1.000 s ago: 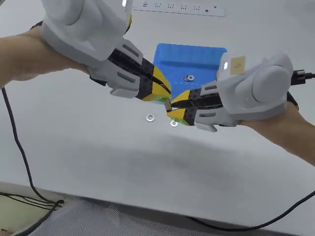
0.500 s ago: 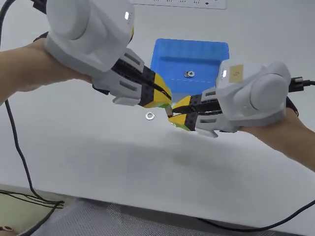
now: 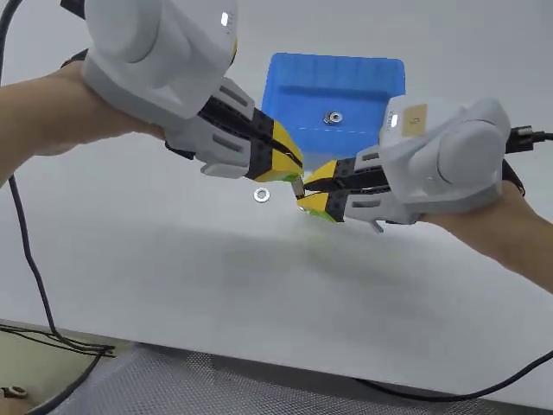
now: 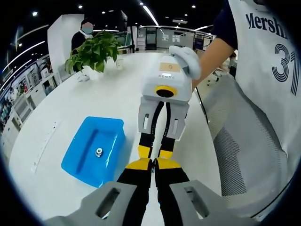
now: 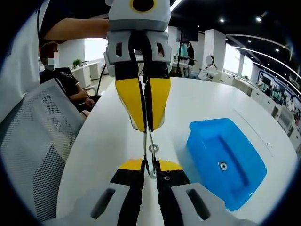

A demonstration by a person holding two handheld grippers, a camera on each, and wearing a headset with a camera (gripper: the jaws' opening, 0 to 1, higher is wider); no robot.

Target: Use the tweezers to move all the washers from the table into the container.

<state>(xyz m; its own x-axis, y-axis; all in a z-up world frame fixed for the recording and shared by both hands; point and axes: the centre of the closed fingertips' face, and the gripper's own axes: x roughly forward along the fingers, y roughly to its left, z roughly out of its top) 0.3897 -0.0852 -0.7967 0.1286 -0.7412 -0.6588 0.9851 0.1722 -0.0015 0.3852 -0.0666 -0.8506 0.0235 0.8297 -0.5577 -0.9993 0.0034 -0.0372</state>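
Observation:
Thin metal tweezers [image 5: 149, 149] run between the two grippers, which meet tip to tip over the table. My left gripper [image 3: 292, 169] is shut on their upper end. The lower end lies between the jaws of my right gripper [image 5: 150, 165], which are shut on it. One washer [image 3: 261, 195] lies on the white table just left of the tips, and a second washer [image 5: 166, 178] sits beside my right gripper's jaw. The blue container [image 3: 298, 86] stands just beyond, with one washer [image 3: 333, 118] inside it.
A black cable [image 3: 26, 251] hangs over the table's left front edge. A white power strip runs along the far edge of the table. In the right gripper view a mesh chair [image 5: 42, 155] stands at the table's side, with a person seated behind it.
The head view has drifted a little. Both grippers stay joined at the tweezers, and the washer near my right gripper's tip is now covered by it in the head view.

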